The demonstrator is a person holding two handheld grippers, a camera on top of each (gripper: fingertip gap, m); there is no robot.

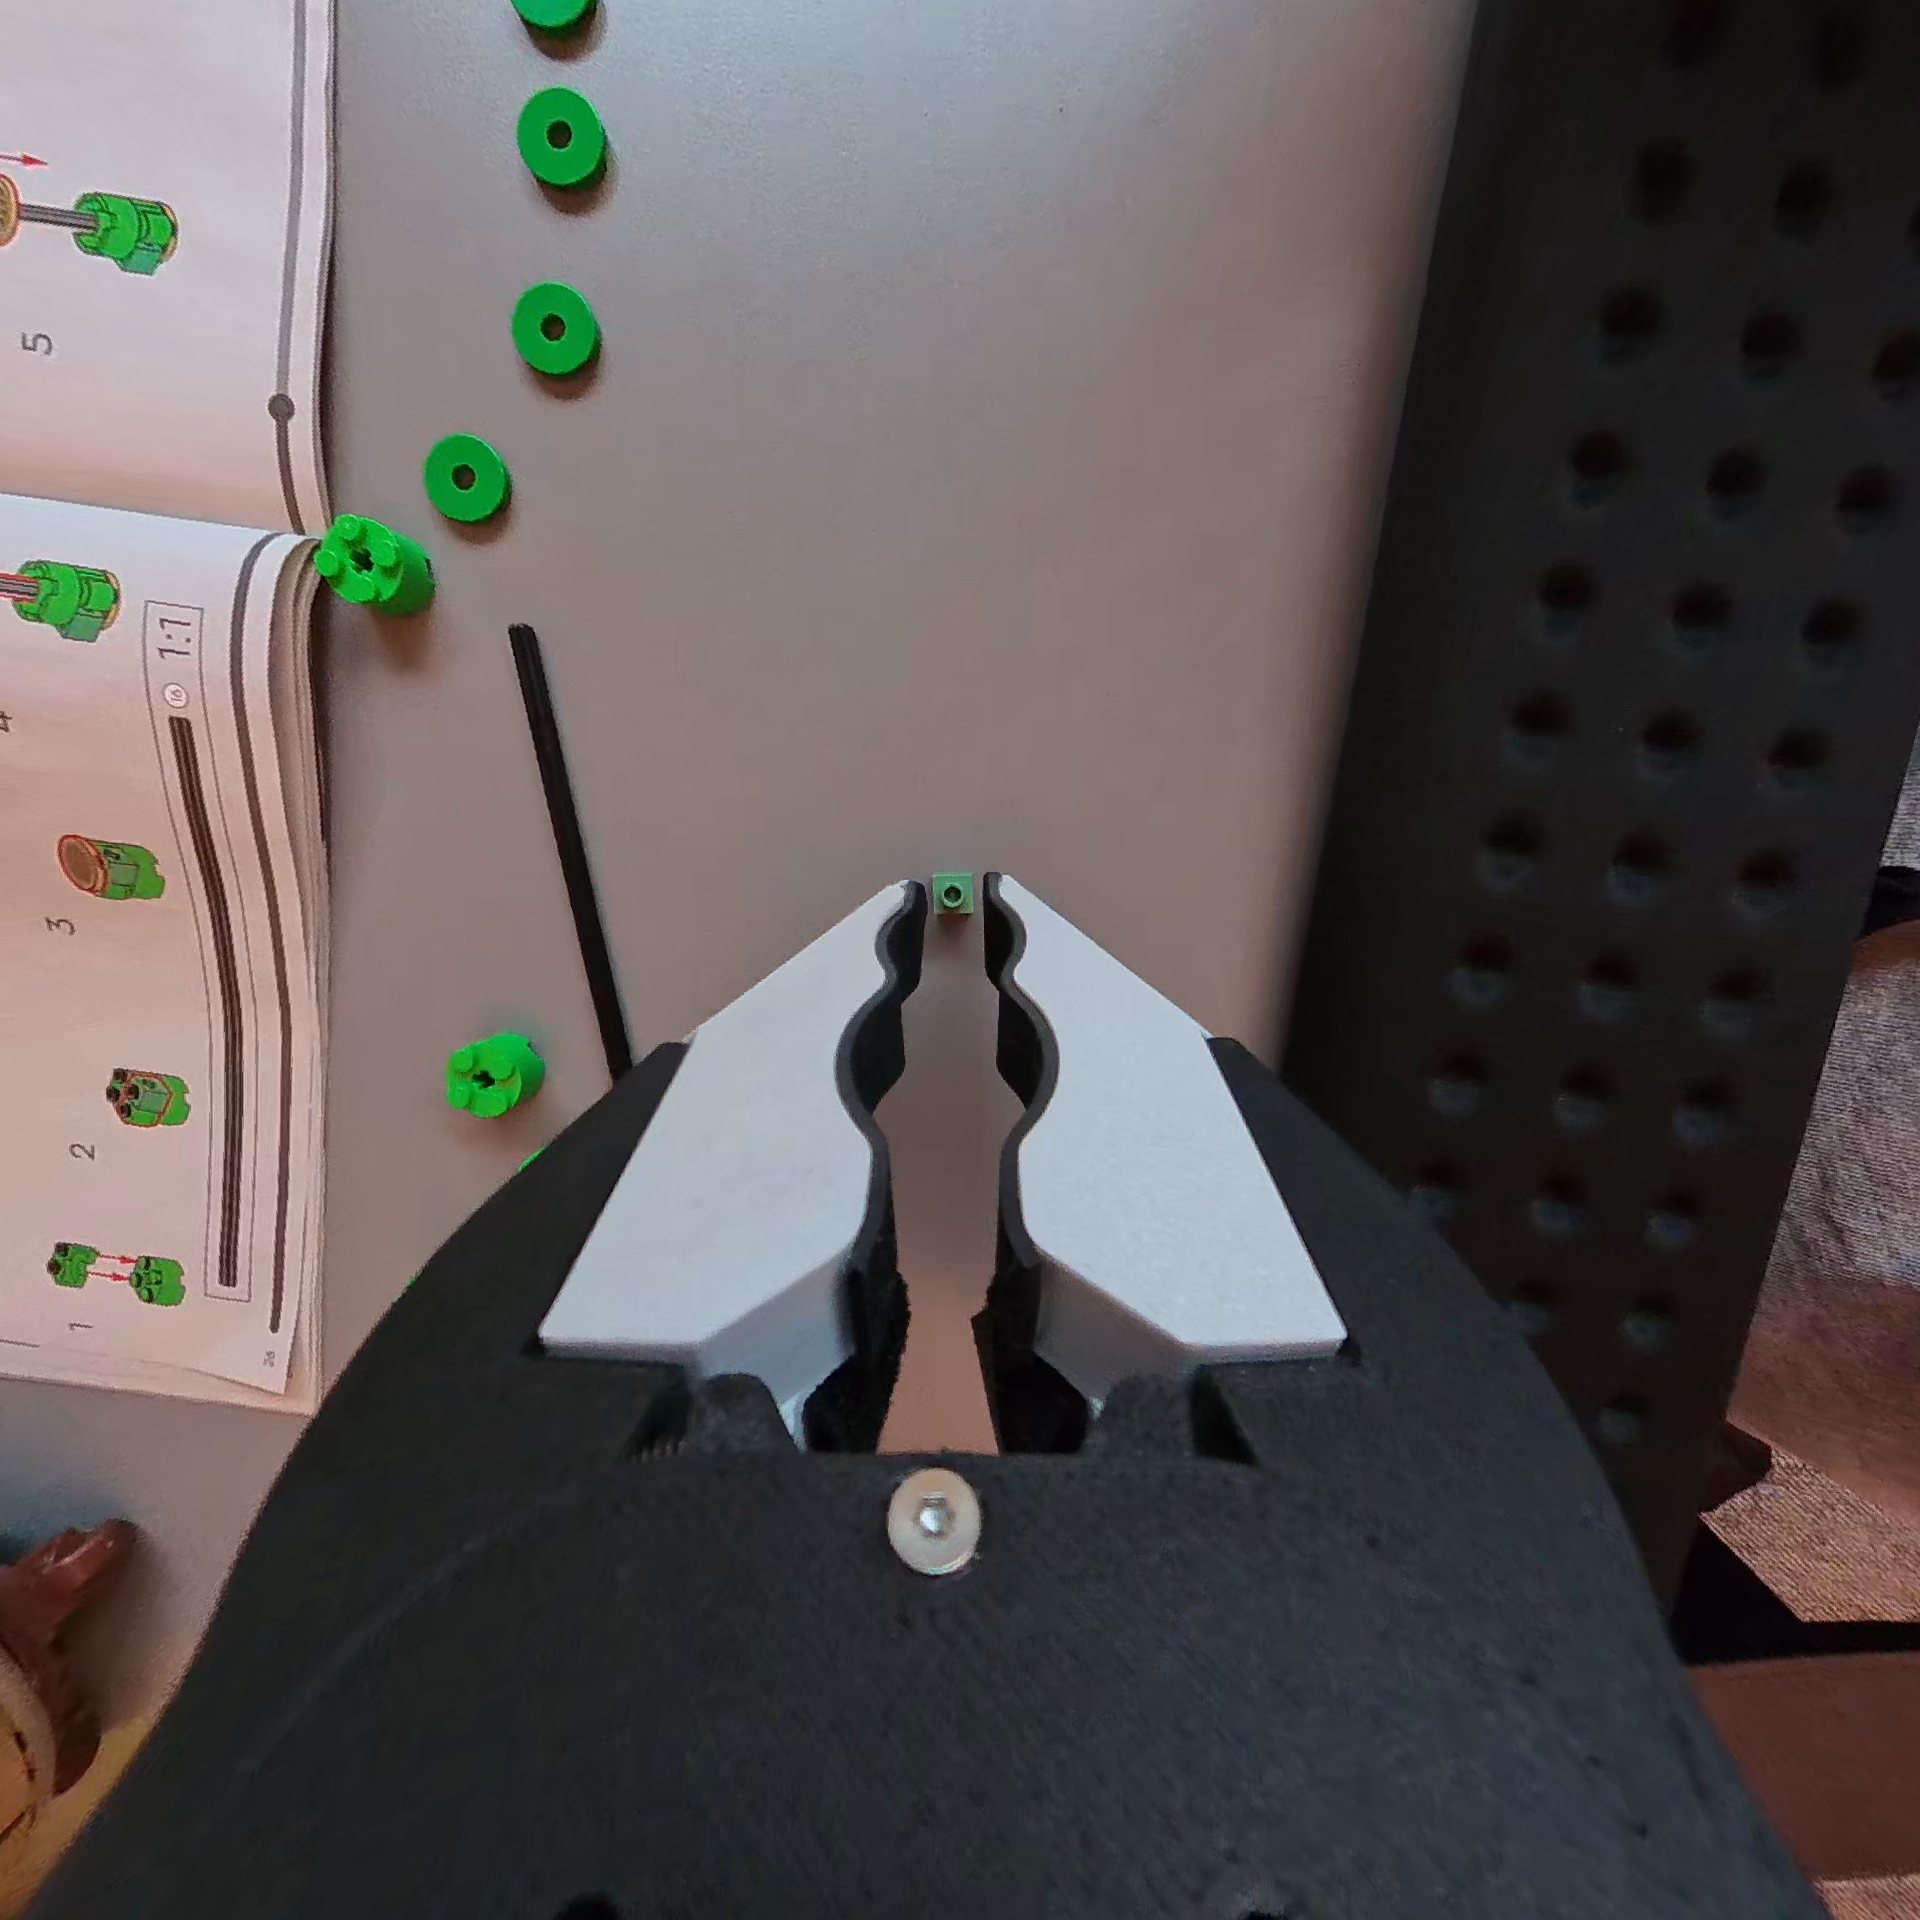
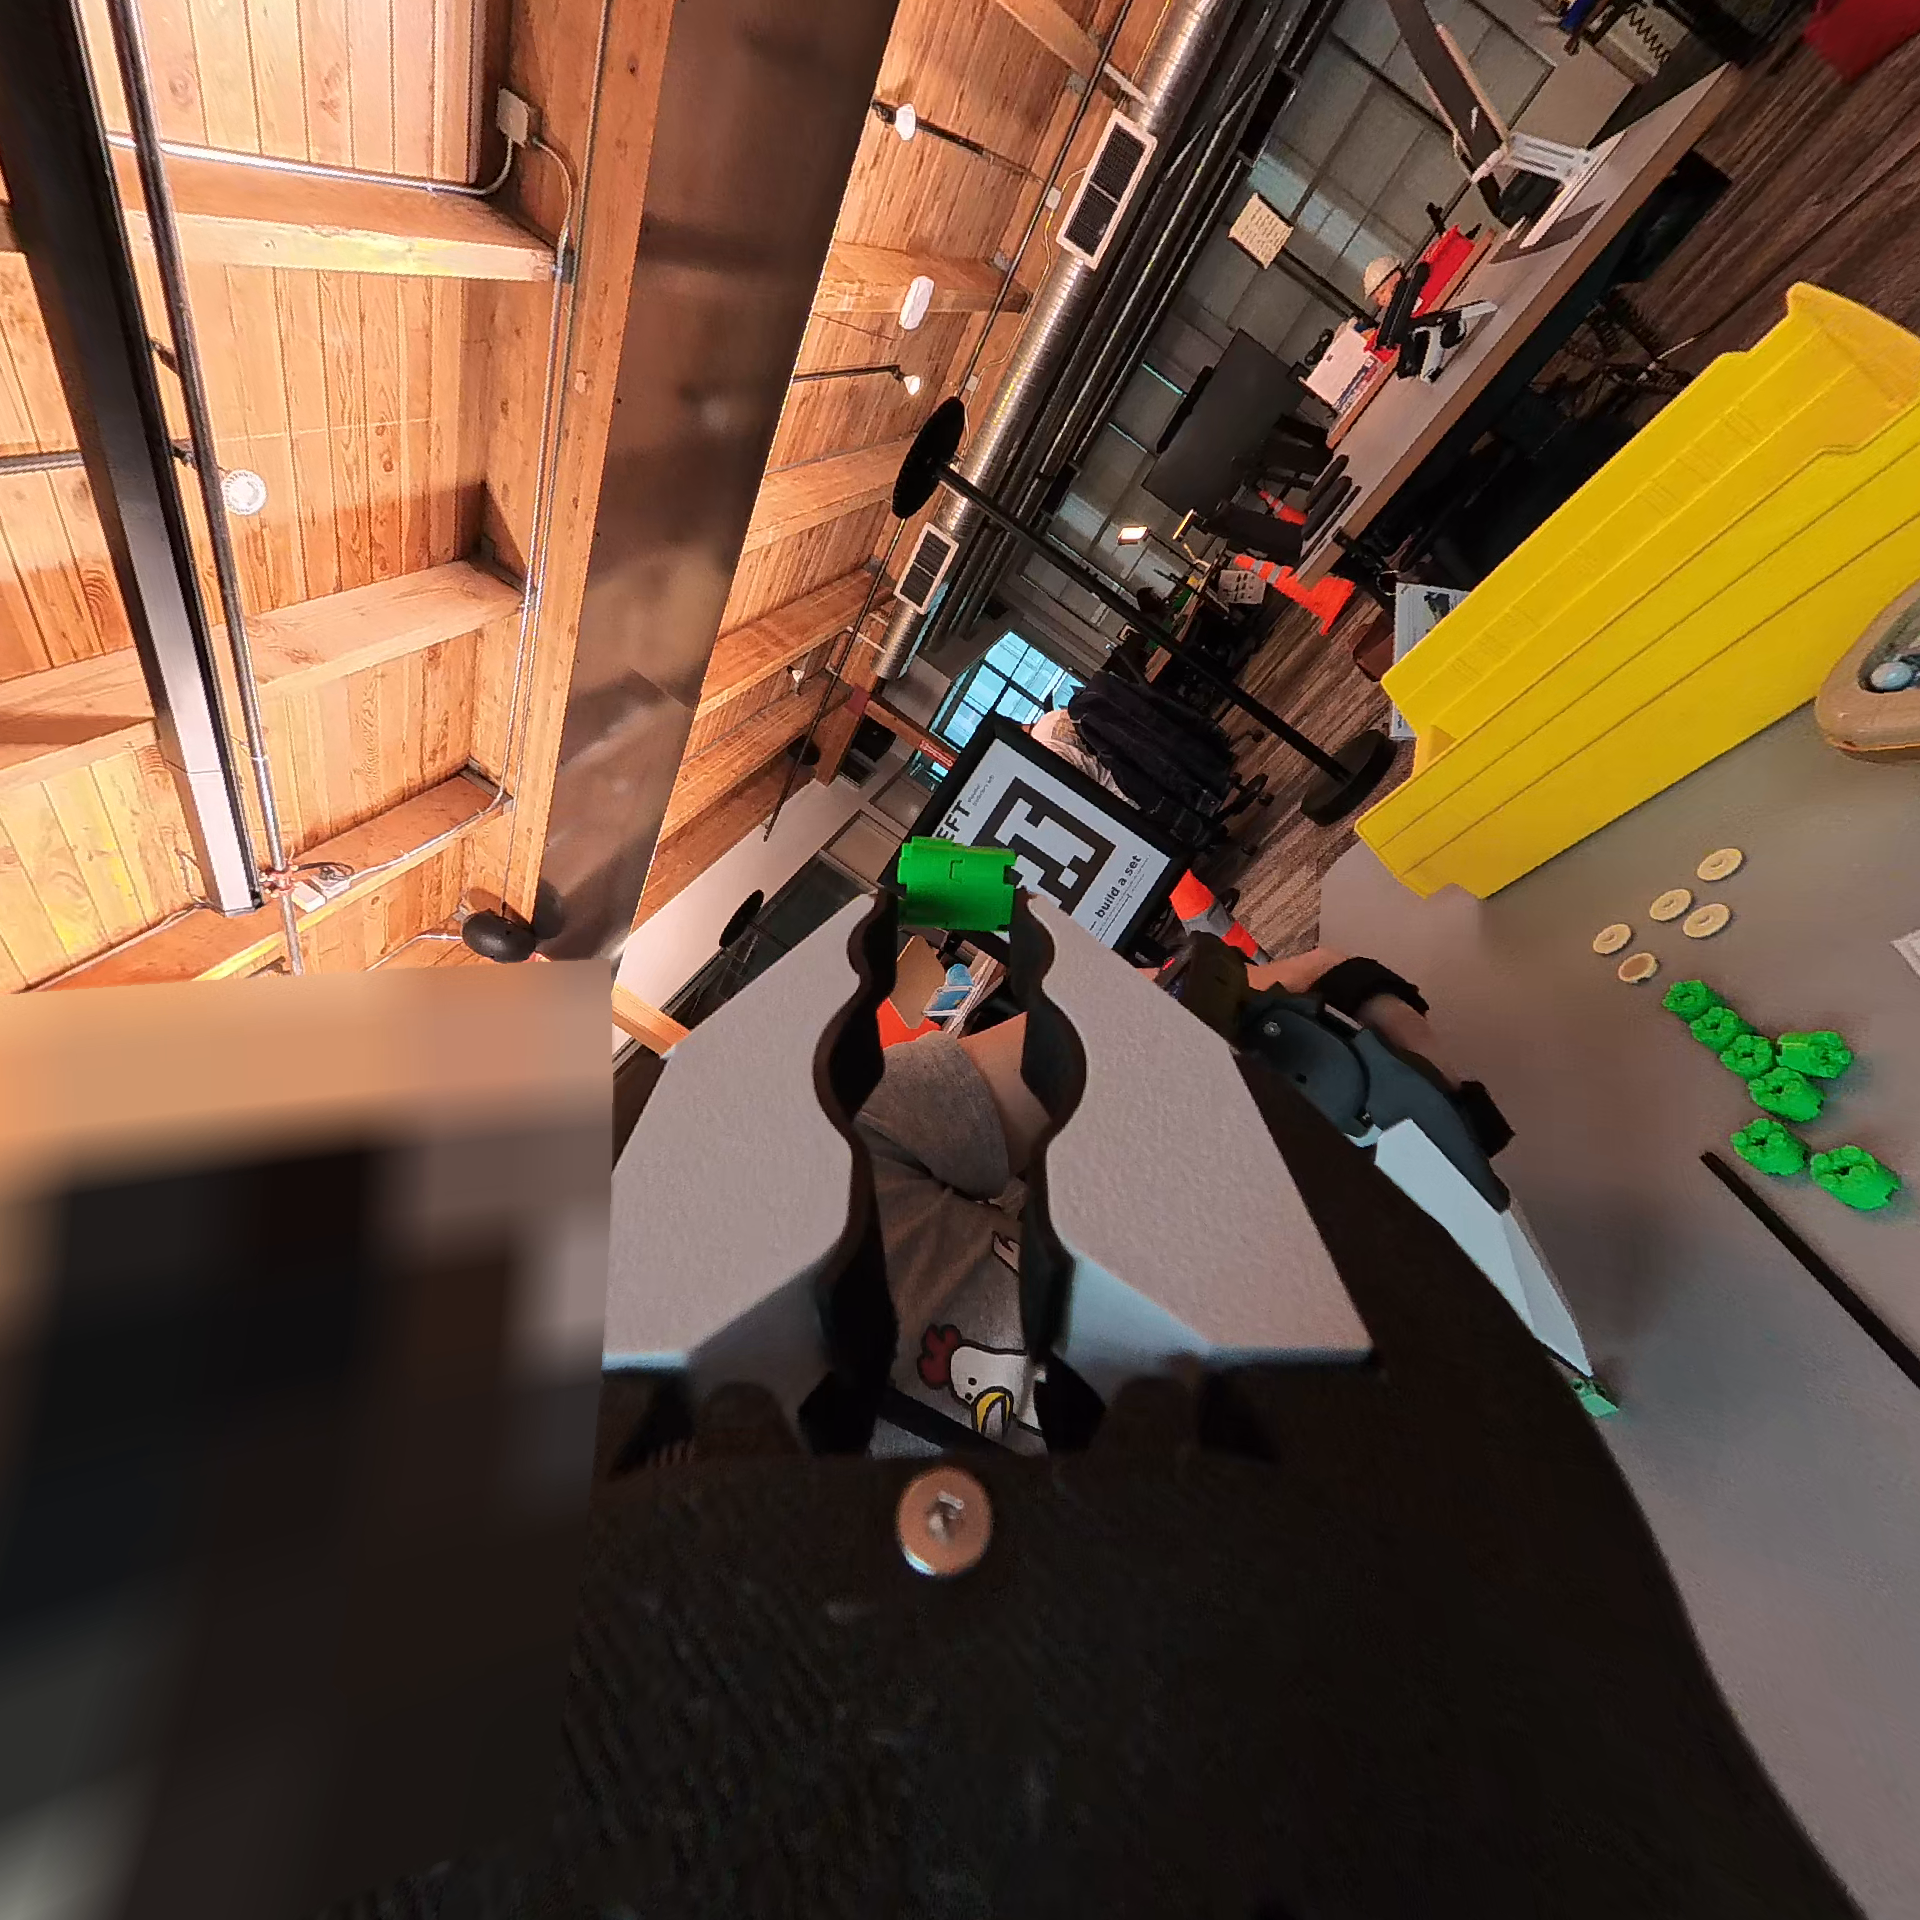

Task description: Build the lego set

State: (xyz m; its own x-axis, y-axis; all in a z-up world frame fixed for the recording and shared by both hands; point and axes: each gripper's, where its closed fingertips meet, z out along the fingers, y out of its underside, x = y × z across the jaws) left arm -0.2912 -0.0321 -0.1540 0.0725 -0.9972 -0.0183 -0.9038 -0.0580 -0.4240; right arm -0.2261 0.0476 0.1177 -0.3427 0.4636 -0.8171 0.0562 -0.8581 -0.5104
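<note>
My left gripper points down at the grey table. Its jaws stand narrowly apart on either side of a tiny green square brick, with a sliver of table showing on each side. This gripper also shows in the right wrist view, its tip at the same small brick. My right gripper is raised in the air, facing the room and ceiling. It is shut on a bright green assembly of stacked bricks.
An open instruction booklet lies at the left. Beside it are green round plates, green round bricks and a black axle. A black perforated panel borders the right. Yellow bins, tan round tiles and more green round bricks lie farther off. Across from one pair of fingers to the other is roughly 30 cm.
</note>
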